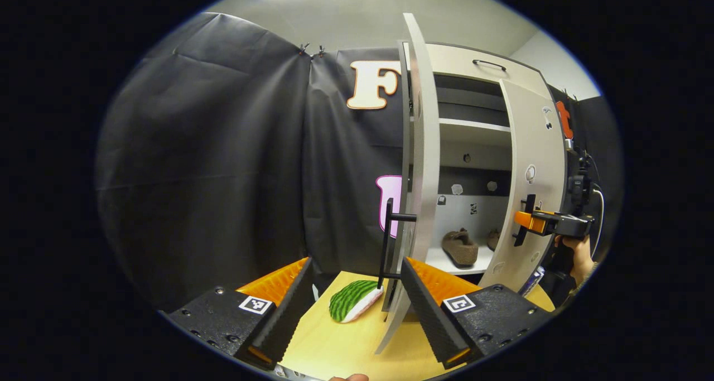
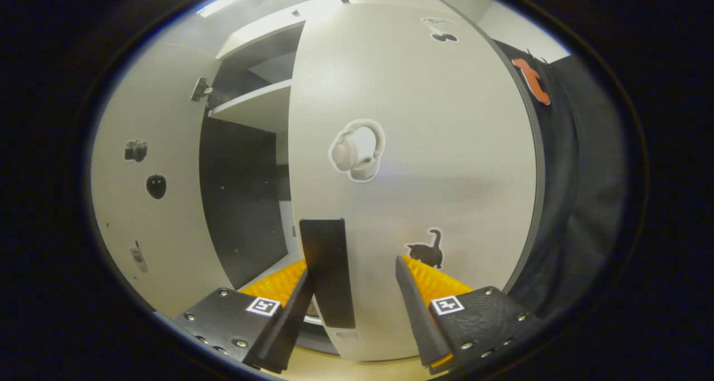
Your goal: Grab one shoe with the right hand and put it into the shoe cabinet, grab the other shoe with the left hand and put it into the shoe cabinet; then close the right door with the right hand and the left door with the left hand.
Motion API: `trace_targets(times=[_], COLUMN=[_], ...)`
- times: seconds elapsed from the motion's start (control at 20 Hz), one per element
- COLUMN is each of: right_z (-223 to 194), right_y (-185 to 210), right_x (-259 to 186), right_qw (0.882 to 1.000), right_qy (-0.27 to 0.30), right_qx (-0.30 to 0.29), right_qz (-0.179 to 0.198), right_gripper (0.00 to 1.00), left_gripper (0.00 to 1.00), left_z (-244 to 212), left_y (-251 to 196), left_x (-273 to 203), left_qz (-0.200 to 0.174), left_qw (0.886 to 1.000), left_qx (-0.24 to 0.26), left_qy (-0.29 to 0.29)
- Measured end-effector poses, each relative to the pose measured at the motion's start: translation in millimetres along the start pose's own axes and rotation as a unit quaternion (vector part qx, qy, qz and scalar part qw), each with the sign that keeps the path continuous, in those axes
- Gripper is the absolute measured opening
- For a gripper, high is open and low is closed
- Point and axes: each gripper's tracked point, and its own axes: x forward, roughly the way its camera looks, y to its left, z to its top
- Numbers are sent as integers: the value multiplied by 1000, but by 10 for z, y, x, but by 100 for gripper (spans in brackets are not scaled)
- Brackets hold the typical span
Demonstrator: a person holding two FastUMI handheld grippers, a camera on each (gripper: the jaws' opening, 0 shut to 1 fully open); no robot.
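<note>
Two brown shoes (image 1: 461, 247) sit on the cabinet's (image 1: 474, 68) lower shelf, both doors ajar. The right tongs (image 2: 351, 280) gape around the right door's (image 2: 413, 146) handle (image 2: 328, 269); the left tongs (image 1: 354, 292) hang open by the left door (image 1: 422, 174) above the surface (image 1: 346, 347).

No words, brands or numbers can be read on anything here.

Matt smooth cabinet doors (image 2: 424, 146), pale wood-look tabletop (image 1: 334, 342), fuzzy cloth-like shoes (image 1: 461, 248).
</note>
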Motion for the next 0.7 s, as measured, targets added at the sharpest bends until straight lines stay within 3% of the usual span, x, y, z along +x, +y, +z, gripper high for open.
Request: trace_targets(times=[0.35, 0.7], right_z=[-17, -23], right_y=[8, 2], right_x=[36, -94], right_qw=[1000, 999], right_qy=[2, 0], right_qx=[-4, 34], right_qz=[-8, 7], right_gripper=[84, 85], left_gripper=[95, 92], left_z=[-216, -226], left_y=[-25, -128], left_x=[192, 405], left_qz=[-39, -98], left_qw=[999, 995], left_qx=[24, -5], left_qy=[15, 8])
